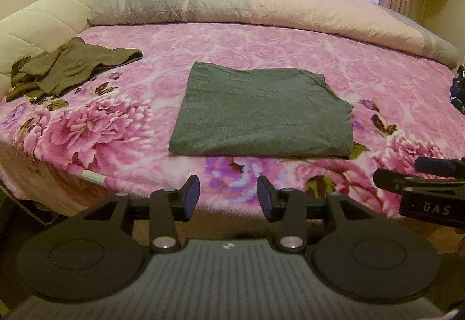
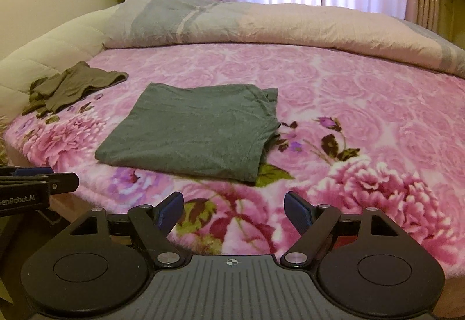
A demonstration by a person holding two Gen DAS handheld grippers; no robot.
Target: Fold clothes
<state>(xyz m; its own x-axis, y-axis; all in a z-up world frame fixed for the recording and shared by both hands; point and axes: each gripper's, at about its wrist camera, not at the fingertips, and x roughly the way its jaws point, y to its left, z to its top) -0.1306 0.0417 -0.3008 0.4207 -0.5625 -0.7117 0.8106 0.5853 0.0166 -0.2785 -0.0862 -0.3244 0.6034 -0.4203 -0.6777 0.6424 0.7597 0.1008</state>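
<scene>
- Nearest, left gripper (image 1: 228, 194) and right gripper (image 2: 234, 211) hang released, empty, over the bed's near edge.
- Grey folded garment (image 1: 261, 120) lies mid-blanket (image 1: 261, 52).
- Far left, olive garment (image 1: 69, 67), crumpled.
- A dark item (image 1: 457, 93) is cut off at right.

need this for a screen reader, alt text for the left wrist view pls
A grey garment lies folded into a neat rectangle on a pink floral bedspread, beyond the open, empty left gripper. A crumpled olive garment lies far left.
</scene>
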